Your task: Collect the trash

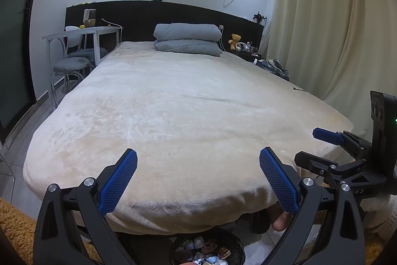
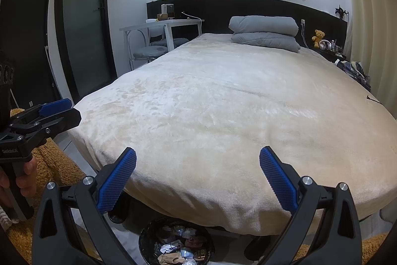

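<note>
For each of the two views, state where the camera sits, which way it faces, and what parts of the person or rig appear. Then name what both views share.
Left wrist: on the left gripper, facing up the bed toward the headboard; the right gripper shows beside it.
Right wrist: on the right gripper, facing likewise; the left gripper and a hand show.
Shared: bed, folded duvet, trash bin.

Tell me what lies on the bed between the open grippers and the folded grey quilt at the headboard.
Nothing: in both wrist views only bare cream blanket stretches from the left gripper and right gripper to the folded grey quilt. The trash bin sits below them.
</note>
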Available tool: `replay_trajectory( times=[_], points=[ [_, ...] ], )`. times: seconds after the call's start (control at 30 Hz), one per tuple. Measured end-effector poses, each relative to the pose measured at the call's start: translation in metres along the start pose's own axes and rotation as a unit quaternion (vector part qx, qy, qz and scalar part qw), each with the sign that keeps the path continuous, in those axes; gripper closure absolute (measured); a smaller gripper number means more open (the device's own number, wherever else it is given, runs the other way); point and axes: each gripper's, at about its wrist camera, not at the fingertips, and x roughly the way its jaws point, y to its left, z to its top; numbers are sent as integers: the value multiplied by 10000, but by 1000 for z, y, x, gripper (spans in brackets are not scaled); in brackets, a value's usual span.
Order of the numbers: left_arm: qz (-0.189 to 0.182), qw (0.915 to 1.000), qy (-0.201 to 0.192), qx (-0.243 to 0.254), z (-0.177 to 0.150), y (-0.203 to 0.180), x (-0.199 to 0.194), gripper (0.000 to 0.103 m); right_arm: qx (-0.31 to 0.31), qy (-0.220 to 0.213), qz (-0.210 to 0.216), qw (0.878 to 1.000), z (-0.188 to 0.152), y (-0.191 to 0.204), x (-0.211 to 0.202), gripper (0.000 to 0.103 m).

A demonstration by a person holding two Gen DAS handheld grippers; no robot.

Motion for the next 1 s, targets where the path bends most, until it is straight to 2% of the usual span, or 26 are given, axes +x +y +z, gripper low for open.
replay_trajectory(
  times=[1.0],
  points=[
    [-50, 9999, 66, 74, -1, -2, 2, 6, 2, 46, -32, 10000, -4, -3, 3, 4]
  ],
)
